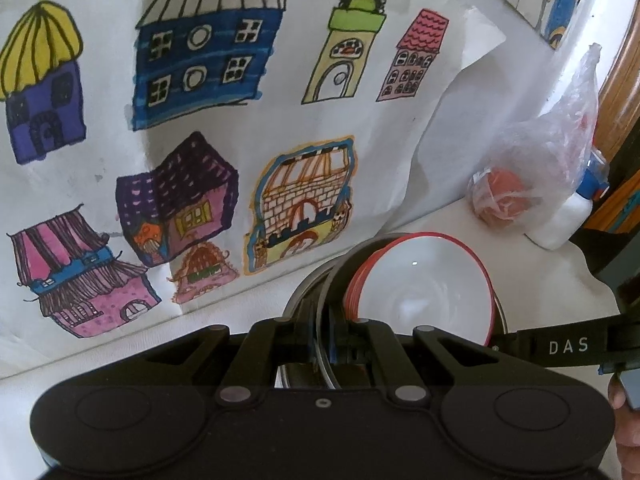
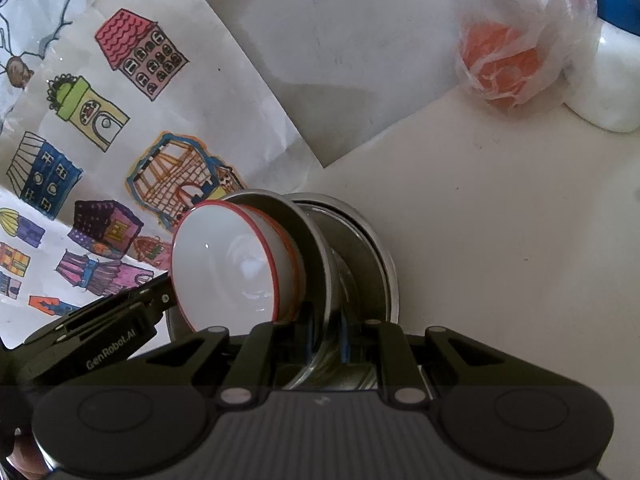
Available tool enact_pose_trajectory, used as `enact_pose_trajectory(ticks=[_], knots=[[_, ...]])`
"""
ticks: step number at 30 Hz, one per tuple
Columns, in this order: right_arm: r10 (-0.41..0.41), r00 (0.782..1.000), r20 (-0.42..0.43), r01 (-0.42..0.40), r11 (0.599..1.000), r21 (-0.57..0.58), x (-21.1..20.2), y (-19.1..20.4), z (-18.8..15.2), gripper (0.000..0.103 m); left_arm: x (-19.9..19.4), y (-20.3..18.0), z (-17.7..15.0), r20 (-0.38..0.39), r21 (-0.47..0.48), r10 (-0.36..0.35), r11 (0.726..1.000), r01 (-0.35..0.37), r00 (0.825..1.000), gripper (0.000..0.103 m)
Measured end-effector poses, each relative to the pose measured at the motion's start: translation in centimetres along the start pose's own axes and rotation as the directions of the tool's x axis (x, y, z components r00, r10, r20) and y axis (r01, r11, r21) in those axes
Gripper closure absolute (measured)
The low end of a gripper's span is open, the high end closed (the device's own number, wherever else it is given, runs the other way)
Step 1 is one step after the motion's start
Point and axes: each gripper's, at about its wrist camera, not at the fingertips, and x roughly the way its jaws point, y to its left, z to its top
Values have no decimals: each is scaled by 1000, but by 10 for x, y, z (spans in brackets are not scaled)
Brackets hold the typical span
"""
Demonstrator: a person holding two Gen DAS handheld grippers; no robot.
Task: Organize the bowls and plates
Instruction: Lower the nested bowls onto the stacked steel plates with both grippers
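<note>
Between the two wrist cameras, lifted off the white table (image 2: 500,240), hangs a tilted stack of dishes. The left hand-held gripper (image 1: 322,344) is pressed together on the thin rim of a shiny round steel plate (image 1: 325,320), and nested against that plate are white bowls with red rims (image 1: 424,292), standing almost on edge. In the right wrist view the right hand-held gripper (image 2: 326,340) pinches a steel rim as well; whether it is the same plate or the second steel dish (image 2: 360,264) just behind it, I cannot tell.

The step in hand looks like carrying or merging the gathered stack, with both grippers sharing the load. Next, the stack probably wants levelling before it is set down flat on a bare part of the table, since the red-rimmed bowls could slide out while so steeply tipped.

How many bowls are nested is unclear; several red edges show, and the front bowl is empty. Near the back of the table a crumpled clear plastic bag (image 2: 516,40) holds something round and orange-red (image 2: 500,68), beside a white bottle (image 1: 564,220). A sheet of paper with coloured drawings of houses (image 1: 192,120) lies behind the dishes.
</note>
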Motion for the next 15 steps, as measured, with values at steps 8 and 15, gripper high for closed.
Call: enact_pose_trajectory(ticks=[8, 15], knots=[[-15, 1000, -10, 15, 1000, 11, 2, -3, 5, 87, 9, -1, 2, -20, -11, -9, 1000, 8, 1000, 98], [-6, 1000, -16, 7, 1000, 21, 7, -5, 10, 87, 15, -2, 5, -26, -15, 4, 1000, -5, 1000, 98]])
